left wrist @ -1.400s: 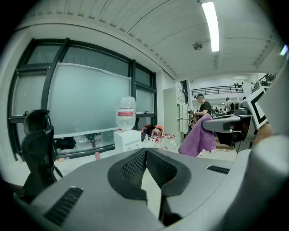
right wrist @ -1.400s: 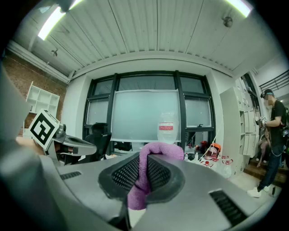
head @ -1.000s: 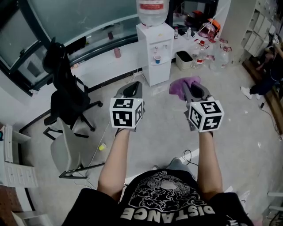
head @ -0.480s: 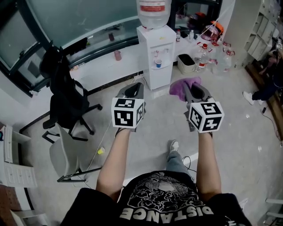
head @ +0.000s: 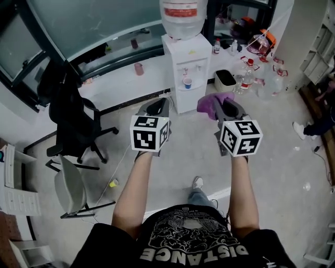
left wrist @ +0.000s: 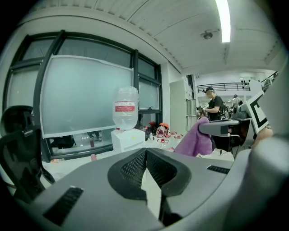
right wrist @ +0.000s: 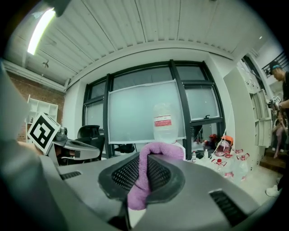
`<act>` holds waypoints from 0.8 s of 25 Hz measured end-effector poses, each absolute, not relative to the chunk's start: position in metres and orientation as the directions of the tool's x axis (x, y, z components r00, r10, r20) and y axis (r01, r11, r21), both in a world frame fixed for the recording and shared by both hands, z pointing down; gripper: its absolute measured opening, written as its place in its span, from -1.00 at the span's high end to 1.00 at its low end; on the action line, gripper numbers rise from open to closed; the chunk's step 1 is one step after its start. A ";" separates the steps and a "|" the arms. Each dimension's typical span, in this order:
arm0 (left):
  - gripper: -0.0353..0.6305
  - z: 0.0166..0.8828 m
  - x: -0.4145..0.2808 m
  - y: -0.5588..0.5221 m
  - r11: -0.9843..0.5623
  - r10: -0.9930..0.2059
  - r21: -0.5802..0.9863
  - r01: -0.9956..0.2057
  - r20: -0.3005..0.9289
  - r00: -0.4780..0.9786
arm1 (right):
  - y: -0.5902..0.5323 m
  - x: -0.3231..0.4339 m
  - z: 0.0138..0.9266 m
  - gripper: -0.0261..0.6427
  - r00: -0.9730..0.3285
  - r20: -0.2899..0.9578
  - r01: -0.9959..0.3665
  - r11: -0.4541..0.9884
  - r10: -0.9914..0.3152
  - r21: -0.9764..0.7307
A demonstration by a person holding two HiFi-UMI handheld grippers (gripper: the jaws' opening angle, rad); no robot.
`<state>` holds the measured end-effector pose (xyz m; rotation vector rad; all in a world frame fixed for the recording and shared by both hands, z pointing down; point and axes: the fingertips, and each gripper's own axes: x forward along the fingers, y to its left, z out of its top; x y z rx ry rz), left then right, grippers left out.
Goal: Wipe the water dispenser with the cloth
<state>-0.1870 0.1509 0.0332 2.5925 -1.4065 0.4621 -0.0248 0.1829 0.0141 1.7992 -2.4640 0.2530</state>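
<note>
You held both grippers out in front of your black T-shirt (head: 191, 235), forearms level and side by side, one shoe (head: 197, 182) showing on the floor below them. Left gripper (head: 157, 108): its own view showed the jaw tips pressed together with nothing between them. Right gripper (head: 226, 107): jaws clamped on the purple cloth (head: 211, 104), which stood between the pads, bulged over the tips and hung off the front to the left in the head view. In the right gripper view the cloth (right wrist: 143, 178) ran down through the gap between the pads.

The grippers were well apart from each other and hung above bare grey floor, touching nothing else. To your left, a grey chair (head: 70, 187) stood nearest, and a black office chair (head: 73, 118) sat just behind it.

Straight ahead, past the jaw tips, stood the white water dispenser (head: 189, 68), against a low white ledge under the big window. The cloth was near it but not touching. A clear water bottle (head: 182, 15) with a red label sat upside down on top of the dispenser, and a small cup (head: 187, 82) stood in the tap recess. A pink cup (head: 138, 68) sat on the ledge left of the dispenser. To the right of it, a white bin (head: 226, 80) stood on the floor, then a cluster of plastic bottles (head: 247, 78) with red caps.
</note>
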 end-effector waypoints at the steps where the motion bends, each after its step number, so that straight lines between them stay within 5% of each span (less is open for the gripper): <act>1: 0.82 0.034 -0.180 0.141 -0.539 -0.791 -0.003 -0.842 0.344 0.505 | 0.172 -0.017 0.015 0.83 -0.315 0.166 -0.948 0.304 -0.934 -0.092; 20: 0.82 0.045 -0.122 0.031 -0.446 -0.836 -0.044 -0.894 0.379 0.398 | 0.039 0.031 0.040 0.83 -0.458 0.194 -0.889 0.441 -0.868 -0.124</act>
